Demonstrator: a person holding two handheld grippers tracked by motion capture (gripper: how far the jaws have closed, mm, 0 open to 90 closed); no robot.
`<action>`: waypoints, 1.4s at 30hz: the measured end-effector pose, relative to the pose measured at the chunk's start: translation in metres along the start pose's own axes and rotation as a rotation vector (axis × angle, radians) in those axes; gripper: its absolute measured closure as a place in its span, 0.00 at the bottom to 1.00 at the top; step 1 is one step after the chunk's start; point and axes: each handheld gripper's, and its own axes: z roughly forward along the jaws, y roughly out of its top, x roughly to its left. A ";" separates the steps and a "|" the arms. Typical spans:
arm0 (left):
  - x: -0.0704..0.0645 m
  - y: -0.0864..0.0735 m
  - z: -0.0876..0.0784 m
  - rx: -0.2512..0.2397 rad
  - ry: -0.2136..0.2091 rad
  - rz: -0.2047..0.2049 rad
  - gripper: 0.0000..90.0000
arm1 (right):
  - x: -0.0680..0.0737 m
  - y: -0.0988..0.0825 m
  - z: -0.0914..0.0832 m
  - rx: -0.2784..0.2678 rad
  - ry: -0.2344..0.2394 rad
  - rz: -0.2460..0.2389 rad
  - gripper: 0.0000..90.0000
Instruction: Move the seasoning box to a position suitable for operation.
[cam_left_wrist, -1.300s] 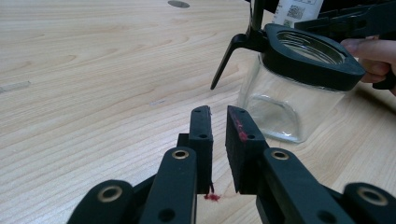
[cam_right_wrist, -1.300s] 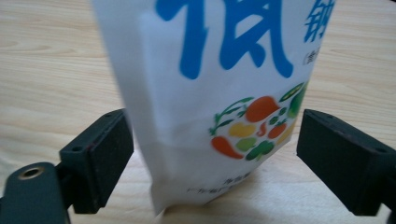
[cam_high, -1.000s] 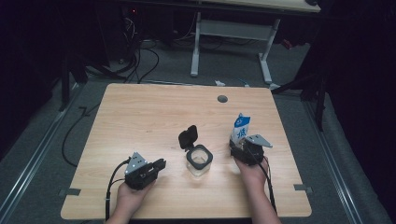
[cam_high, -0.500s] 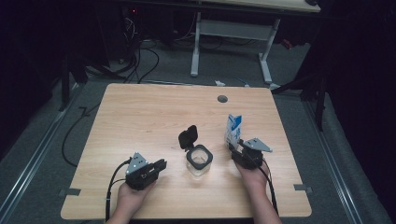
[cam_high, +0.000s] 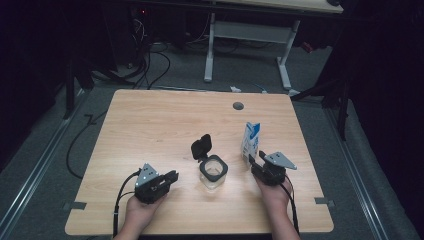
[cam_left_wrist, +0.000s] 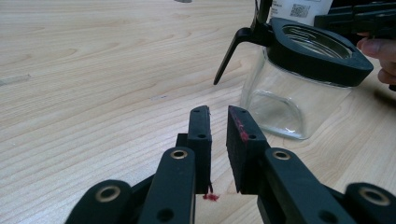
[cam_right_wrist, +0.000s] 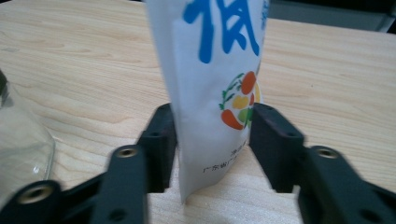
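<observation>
A white pouch (cam_high: 251, 139) with blue characters and a fruit print (cam_right_wrist: 210, 70) stands upright right of the middle of the table. My right gripper (cam_high: 253, 159) reaches it from the near side. Its jaws have just been closing, and the pads now press both sides of the pouch's lower part (cam_right_wrist: 212, 135). A clear glass jar (cam_high: 213, 172) with a black collar and a flipped-up black lid (cam_high: 201, 147) stands at the centre. My left gripper (cam_high: 173, 176) rests to its left, pointing at the jar (cam_left_wrist: 289, 102). Its jaws (cam_left_wrist: 218, 112) stand a narrow gap apart with nothing between them.
The wooden table (cam_high: 150, 125) is bare across its far and left parts, with a round cable hole (cam_high: 238, 106) near the far edge. The jar's glass wall (cam_right_wrist: 18, 140) shows left of the right gripper. Cables and a desk frame lie on the floor beyond.
The right gripper's jaws closed in around the pouch, and the pouch shifted slightly to the left. The left gripper and the jar stayed put.
</observation>
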 end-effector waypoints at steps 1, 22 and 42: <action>0.000 0.000 0.000 0.001 0.001 0.000 0.89 | 0.000 -0.001 -0.001 -0.007 0.000 -0.002 0.69; 0.000 -0.001 0.000 0.000 0.003 0.003 0.88 | -0.008 -0.005 -0.017 -0.008 0.000 -0.088 0.97; 0.002 -0.003 -0.004 0.000 0.029 0.012 0.85 | -0.005 0.008 -0.016 -0.026 -0.020 -0.046 0.60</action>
